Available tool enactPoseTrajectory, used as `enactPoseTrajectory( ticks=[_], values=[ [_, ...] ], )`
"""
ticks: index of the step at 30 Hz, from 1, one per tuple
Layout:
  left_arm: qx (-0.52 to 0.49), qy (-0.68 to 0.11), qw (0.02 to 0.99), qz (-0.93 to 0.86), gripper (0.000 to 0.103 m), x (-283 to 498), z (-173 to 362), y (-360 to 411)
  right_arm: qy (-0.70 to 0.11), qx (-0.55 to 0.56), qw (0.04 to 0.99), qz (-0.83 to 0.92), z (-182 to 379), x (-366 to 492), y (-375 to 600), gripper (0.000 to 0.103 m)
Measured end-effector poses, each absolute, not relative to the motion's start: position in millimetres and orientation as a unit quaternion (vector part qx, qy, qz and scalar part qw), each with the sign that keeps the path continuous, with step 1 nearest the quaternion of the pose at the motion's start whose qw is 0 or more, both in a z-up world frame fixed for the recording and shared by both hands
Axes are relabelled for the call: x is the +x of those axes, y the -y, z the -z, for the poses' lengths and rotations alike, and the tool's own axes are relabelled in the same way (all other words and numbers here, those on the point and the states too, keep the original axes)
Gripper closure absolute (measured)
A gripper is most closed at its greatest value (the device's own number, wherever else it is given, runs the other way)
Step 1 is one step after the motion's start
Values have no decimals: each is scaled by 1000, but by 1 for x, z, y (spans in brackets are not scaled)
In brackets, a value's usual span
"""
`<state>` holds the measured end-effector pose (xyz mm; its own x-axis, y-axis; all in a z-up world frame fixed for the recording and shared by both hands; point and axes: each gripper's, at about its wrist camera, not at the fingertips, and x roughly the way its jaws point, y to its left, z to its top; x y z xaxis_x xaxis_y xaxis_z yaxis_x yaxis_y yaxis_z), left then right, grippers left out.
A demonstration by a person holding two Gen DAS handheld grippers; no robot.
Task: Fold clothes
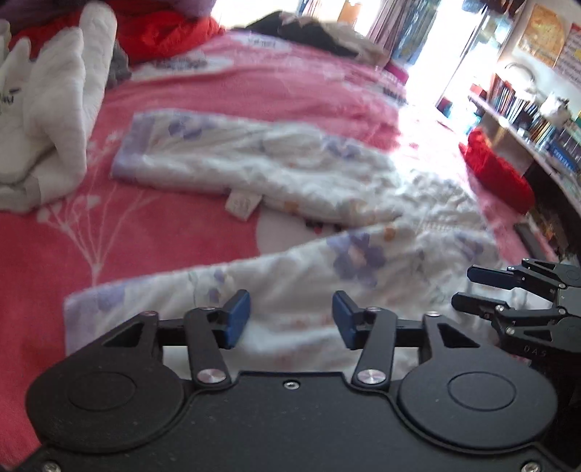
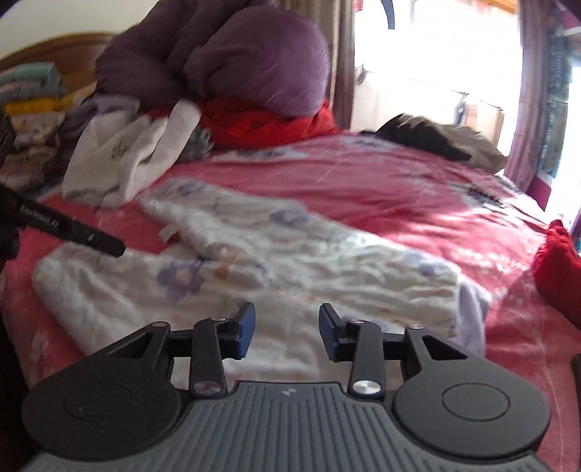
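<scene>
White floral trousers (image 1: 254, 163) lie spread on the pink bed cover (image 1: 127, 236), both legs reaching left and the waist to the right. My left gripper (image 1: 290, 308) hovers open over the near leg (image 1: 326, 276), and nothing shows between its blue pads. In the right wrist view the trousers (image 2: 326, 254) fill the middle, and my right gripper (image 2: 287, 319) stands open above their near edge with nothing gripped. The right gripper (image 1: 472, 288) also shows at the right edge of the left wrist view. A finger of the left gripper (image 2: 90, 239) pokes in from the left over the near leg.
A white quilted garment (image 1: 54, 109) is heaped at the far left, with red cloth (image 1: 163, 32) and a purple duvet (image 2: 236, 54) behind it. A dark garment (image 2: 417, 138) lies at the far side. A red bundle (image 1: 497, 170) and a bookshelf (image 1: 526, 116) stand at the right.
</scene>
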<state>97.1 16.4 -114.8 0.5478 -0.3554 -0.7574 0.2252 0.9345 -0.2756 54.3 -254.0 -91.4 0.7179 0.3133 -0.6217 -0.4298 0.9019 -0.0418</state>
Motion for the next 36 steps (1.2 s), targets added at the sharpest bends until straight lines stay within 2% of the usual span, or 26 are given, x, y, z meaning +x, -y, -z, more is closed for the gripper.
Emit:
enactPoseTrajectory(
  ticks=[2, 4, 6, 8, 16, 21, 28, 36],
  values=[
    [-51, -444, 879, 165, 50, 93, 119, -11, -377, -115, 894, -215, 118, 56, 244, 59],
    [-43, -438, 881, 171, 48, 88, 112, -9, -373, -128, 892, -221, 124, 47, 242, 58],
    [-44, -431, 884, 178, 47, 82, 106, -10, -365, -105, 897, -227, 109, 43, 250, 63],
    [-27, -420, 889, 182, 47, 72, 99, -11, -336, -91, 912, -218, 94, 35, 260, 63],
    [180, -362, 895, 190, 45, 26, 74, -13, -263, -154, 939, -162, 34, 19, 302, 56],
    [318, -347, 863, 184, 43, 3, 79, -20, -263, -241, 918, -173, 11, 6, 316, 50],
    [385, -361, 828, 190, 43, -12, 98, -29, -324, -394, 830, -226, 48, -14, 307, 48],
    [434, -369, 798, 197, 43, -12, 113, -31, -365, -394, 810, -234, 78, -5, 304, 49]
  ],
)
